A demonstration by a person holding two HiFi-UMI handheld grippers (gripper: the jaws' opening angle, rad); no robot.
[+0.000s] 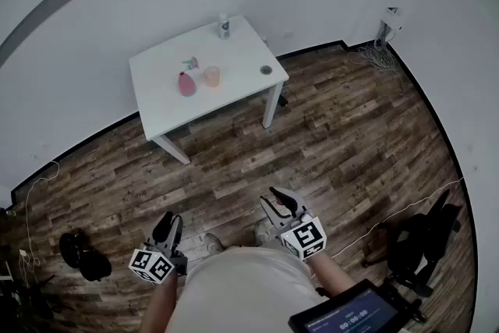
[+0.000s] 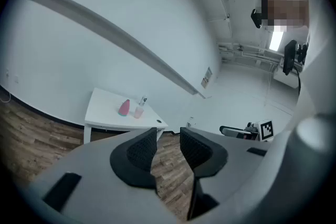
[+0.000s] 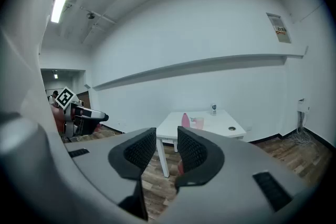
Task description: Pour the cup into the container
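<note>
A wooden floor [image 1: 351,144] fills most of the head view, and a white wall [image 1: 117,4] bends around its far side. A white table [image 1: 242,51] stands against this wall, well apart from the person [image 1: 234,292], whose body shows at the bottom edge. On the floor, a black bag [image 1: 84,255] lies at the left, and a dark screen [image 1: 351,316] shows at the bottom right.

The left gripper [image 1: 168,224] and the right gripper [image 1: 278,203] are held low in front of the person, over the floor and far from the table. In the left gripper view the two pads [image 2: 143,149] stand a little apart, and only the floor is seen in the gap. In the right gripper view it is the same: the pads [image 3: 140,148] are parted by a narrow gap and hold nothing.

The pink container [image 1: 186,83] stands upright on the table, toward its left part. The cup [image 1: 211,76], pale and see-through, stands just beside it on its right. A small bottle [image 1: 224,27] stands at the far edge of the table.
</note>
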